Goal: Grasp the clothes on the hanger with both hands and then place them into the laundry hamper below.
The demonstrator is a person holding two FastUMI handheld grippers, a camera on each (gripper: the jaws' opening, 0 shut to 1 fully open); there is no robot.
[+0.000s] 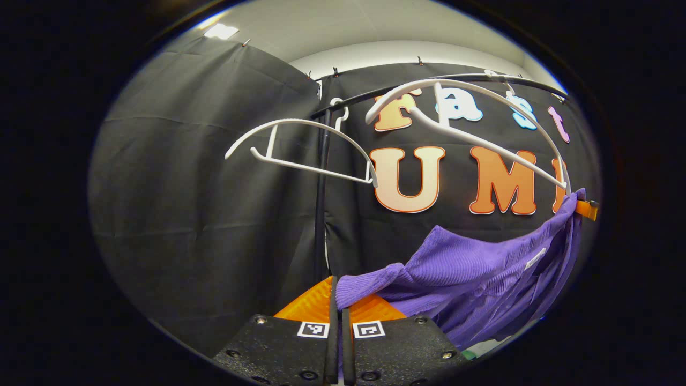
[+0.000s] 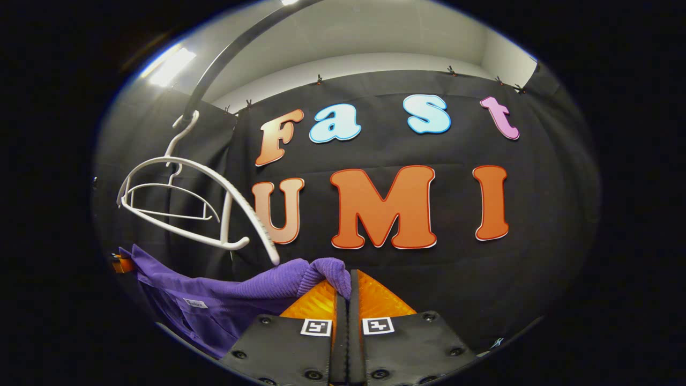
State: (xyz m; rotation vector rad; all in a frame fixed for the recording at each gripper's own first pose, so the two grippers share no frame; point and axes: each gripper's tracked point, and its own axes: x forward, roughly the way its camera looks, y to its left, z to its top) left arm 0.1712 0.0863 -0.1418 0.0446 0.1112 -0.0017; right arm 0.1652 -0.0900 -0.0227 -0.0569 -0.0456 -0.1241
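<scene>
Both grippers hold the purple garment, already off the two white hangers, so we judge lowering into the hamper is next. Our left gripper has its fingers closed on one end of the garment; our right gripper pinches the other end, cloth sagging between.
</scene>
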